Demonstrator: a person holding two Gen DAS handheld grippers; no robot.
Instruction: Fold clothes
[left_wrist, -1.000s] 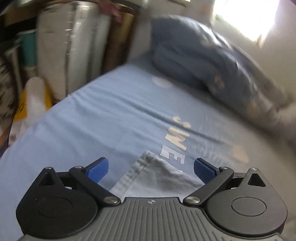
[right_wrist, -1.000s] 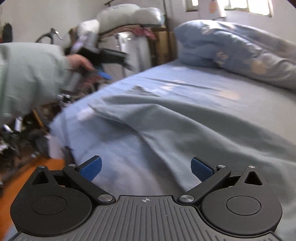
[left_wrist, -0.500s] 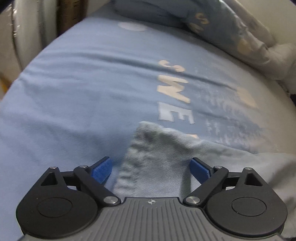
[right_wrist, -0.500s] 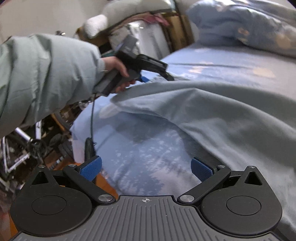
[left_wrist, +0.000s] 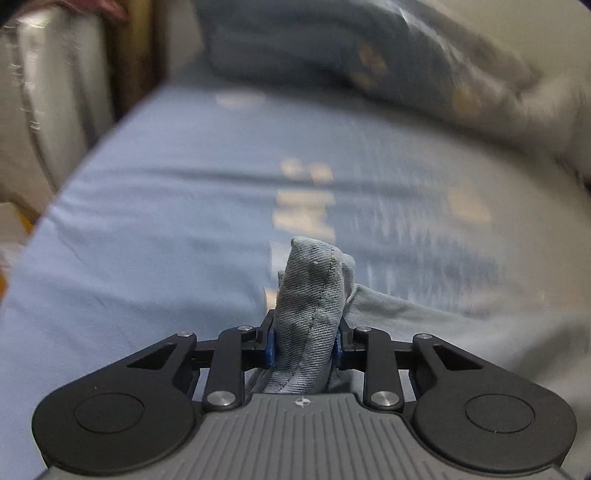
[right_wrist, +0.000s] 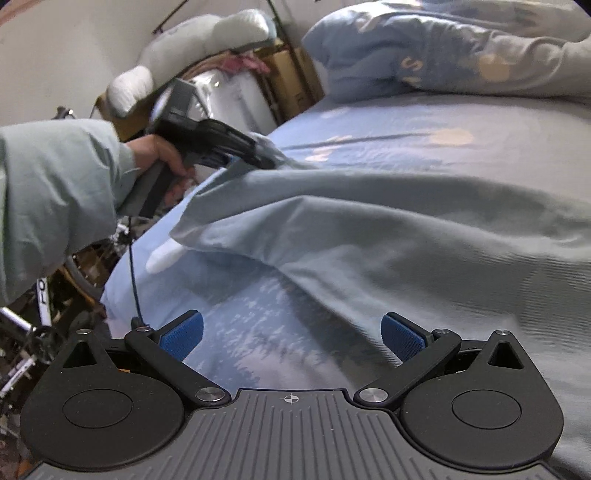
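The left gripper has just closed its jaws on a hemmed corner of the grey-blue garment. Beyond the jaws, blurred letters on the bedsheet, perhaps "SWE". The right gripper is open above the sheet, garment just beside its right jaw.

**Left gripper clamped, right gripper spread**

The left gripper has just been closing; its blue pads now pinch bunched cloth between them. The left hand, in a pale green sleeve, grips its handle. The right gripper points downward, jaws wide apart.

A blue-sheeted bed carries a grey-blue garment and a rumpled quilt.
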